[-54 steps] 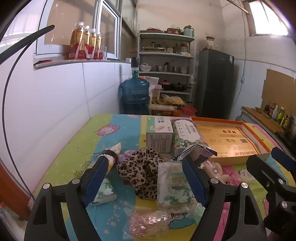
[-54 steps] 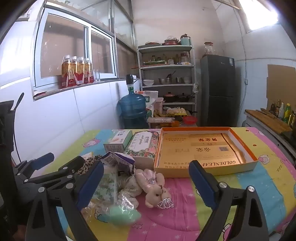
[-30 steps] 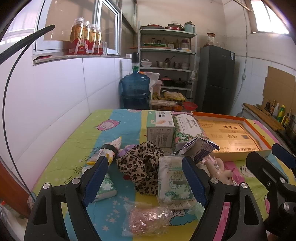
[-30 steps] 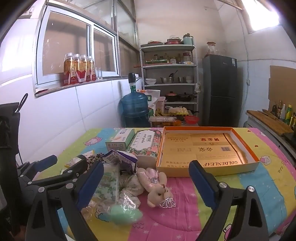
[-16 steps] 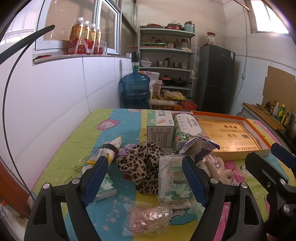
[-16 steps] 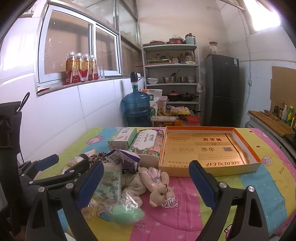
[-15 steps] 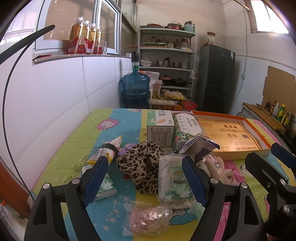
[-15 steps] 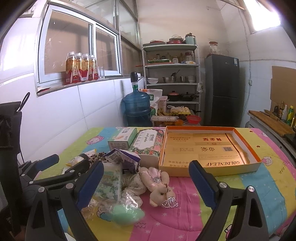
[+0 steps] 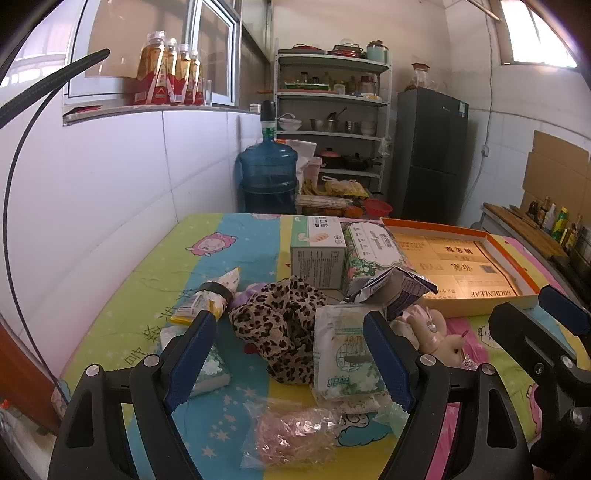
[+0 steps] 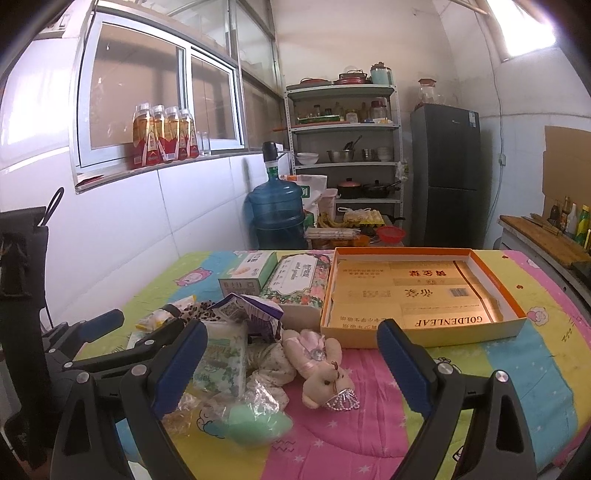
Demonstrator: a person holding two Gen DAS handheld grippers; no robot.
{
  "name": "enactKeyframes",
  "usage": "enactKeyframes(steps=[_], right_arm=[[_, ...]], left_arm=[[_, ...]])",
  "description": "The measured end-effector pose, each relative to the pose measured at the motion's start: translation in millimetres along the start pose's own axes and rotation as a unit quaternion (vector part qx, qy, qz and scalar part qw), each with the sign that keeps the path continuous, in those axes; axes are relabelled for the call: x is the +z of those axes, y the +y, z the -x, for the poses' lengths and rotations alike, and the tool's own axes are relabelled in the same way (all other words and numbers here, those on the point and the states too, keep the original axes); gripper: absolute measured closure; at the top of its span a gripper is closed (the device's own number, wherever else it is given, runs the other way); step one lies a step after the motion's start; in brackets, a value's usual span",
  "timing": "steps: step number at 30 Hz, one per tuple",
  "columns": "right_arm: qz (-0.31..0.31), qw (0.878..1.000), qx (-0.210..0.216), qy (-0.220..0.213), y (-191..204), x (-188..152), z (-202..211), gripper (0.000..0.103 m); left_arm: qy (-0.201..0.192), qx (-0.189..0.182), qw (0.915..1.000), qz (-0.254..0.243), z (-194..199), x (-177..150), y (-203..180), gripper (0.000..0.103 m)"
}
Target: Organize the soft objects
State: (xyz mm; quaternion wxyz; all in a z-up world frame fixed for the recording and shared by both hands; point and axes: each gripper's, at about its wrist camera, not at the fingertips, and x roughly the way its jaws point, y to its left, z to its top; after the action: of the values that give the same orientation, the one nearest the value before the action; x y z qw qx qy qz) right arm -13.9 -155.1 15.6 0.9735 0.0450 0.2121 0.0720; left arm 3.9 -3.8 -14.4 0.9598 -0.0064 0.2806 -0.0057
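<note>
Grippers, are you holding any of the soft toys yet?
No. The left gripper and the right gripper are both open and empty, above the pile; the teddy bear lies untouched on the blanket.

left gripper (image 9: 286, 354) — fingers spread wide, empty | right gripper (image 10: 291, 363) — fingers spread wide, empty

Bright daylight from a glaring upper-right window (image 10: 524, 33), sharp focus, fisheye-curved dark corners
</note>
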Motion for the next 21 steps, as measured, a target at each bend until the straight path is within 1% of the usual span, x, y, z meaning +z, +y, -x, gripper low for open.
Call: enactKeyframes(steps=[21], right_arm=[[0.002,1.000,0.011,0.003,2.3,-2.5,3.0,0.009]], left_arm=[[0.003,-0.001,1.0000,0.001,-0.7,-2.1,1.5,0.020]])
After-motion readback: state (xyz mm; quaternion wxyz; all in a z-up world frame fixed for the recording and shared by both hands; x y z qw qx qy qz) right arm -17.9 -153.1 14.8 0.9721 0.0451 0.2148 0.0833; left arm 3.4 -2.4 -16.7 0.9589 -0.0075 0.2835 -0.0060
